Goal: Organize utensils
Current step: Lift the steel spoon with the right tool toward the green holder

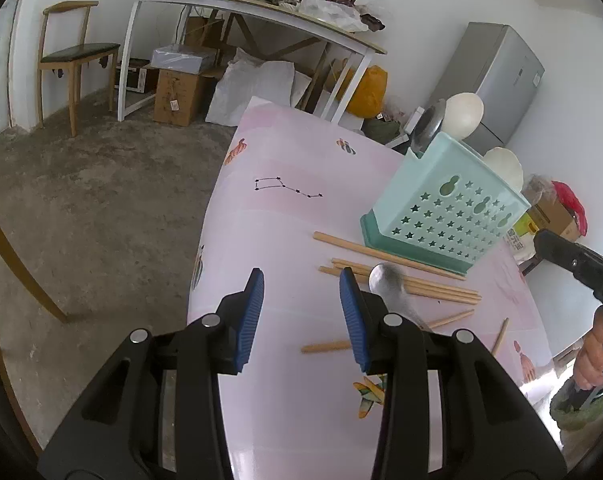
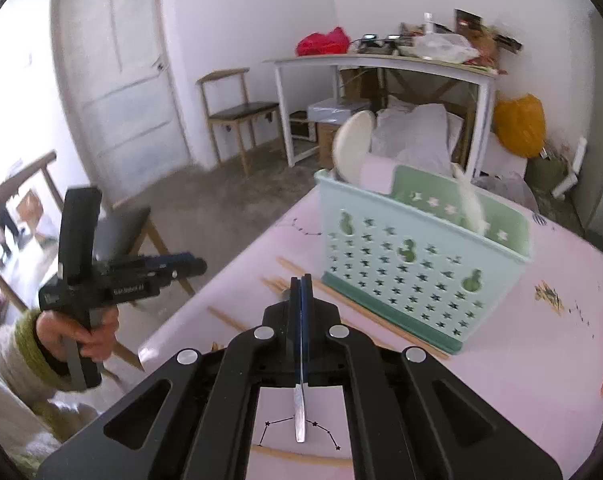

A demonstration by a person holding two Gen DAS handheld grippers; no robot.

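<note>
Two claws over surface (image 1: 285,168): right claw (image 2: 301,280) clamped on spoon (image 2: 299,416), left claw (image 1: 301,312) apart, empty, chopsticks (image 1: 417,286) beside mint caddy (image 1: 445,208).

The left wrist view looks down and forward from just behind its blue-padded left gripper (image 1: 301,316), close over the pink patterned tablecloth (image 1: 285,216). The right wrist view sits likewise behind the right gripper (image 2: 301,288). Both share the mint-green star-perforated plastic utensil basket (image 1: 445,216), at two o'clock and twelve o'clock respectively.
</note>
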